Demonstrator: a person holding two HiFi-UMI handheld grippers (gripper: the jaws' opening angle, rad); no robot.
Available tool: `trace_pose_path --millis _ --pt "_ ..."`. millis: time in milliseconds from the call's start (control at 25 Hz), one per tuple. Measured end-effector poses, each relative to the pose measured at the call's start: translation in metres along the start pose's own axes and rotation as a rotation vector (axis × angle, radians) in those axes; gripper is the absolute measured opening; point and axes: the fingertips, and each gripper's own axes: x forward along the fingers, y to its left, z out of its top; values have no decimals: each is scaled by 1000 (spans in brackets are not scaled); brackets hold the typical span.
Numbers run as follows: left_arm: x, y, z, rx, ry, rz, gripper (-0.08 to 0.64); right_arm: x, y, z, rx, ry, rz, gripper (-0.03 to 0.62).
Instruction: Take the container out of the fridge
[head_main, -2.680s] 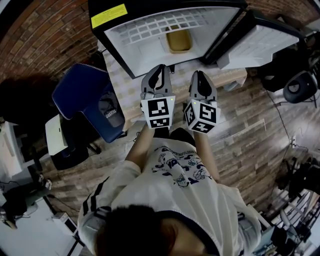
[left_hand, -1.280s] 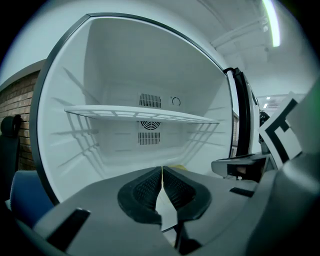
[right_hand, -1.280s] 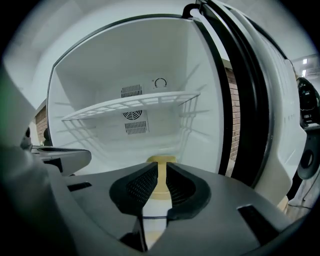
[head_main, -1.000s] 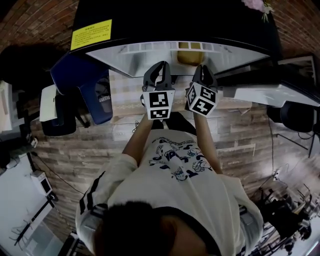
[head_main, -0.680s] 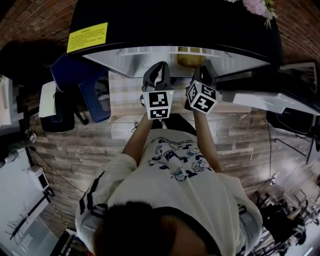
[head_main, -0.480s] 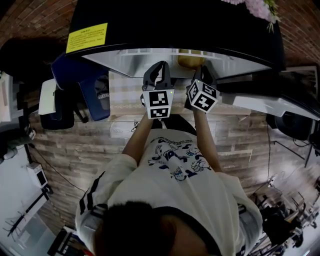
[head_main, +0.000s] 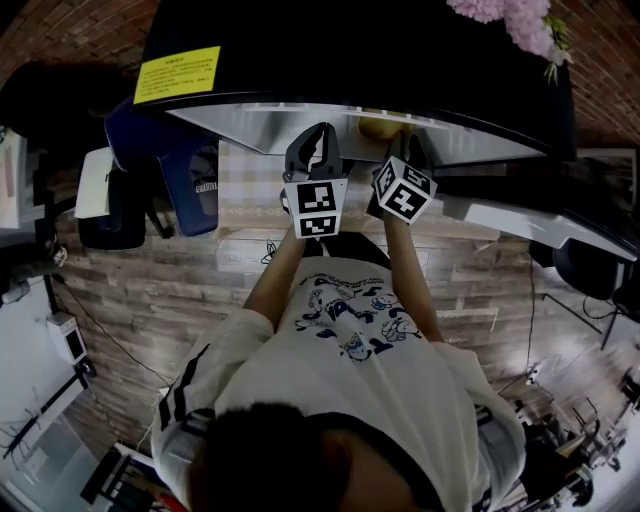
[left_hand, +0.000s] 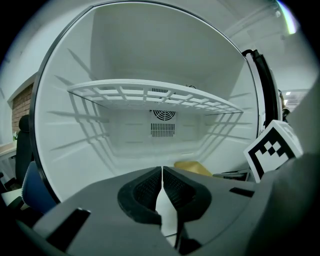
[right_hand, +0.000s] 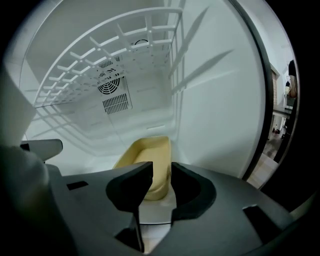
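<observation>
Container: I see a pale yellow oblong container (right_hand: 148, 159) lying open side up on the floor of the fridge (left_hand: 85, 60). It lies on the right side, close to the right wall and below the wire shelf (right_hand: 107, 62).
Long axis: it runs front to back. One short end faces the fridge opening and my right hand-held gripper, and the other points toward the back wall. In the right gripper view it slants slightly to the right as it goes deeper.
Right hand-held gripper (right_hand: 161, 172): the jaws stand spread by a moderate gap. The near short end of the container sits in that gap. I cannot tell whether either pad touches the rim.
Left hand-held gripper (left_hand: 162, 172): the jaws are pressed together with nothing between them. It is held at the fridge opening, left of the container (left_hand: 193, 167), which shows just beyond it to the right.
Head view: the left hand-held gripper (head_main: 318, 135) and the right hand-held gripper (head_main: 405, 142) sit side by side at the front edge of the fridge (head_main: 350, 60), near each other but apart. A strip of the container (head_main: 378, 127) shows just past the right one.
Fridge: black outside and white inside, with its front open.
</observation>
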Motion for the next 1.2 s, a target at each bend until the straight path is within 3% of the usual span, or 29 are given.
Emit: trace_pose_path --millis 600,1200 --pt "3 5 -4 -15 9 44 21 20 -9 -12 41 43 -15 106" --pt "0 7 -9 -34 16 90 23 28 -18 -11 57 64 -60 56"
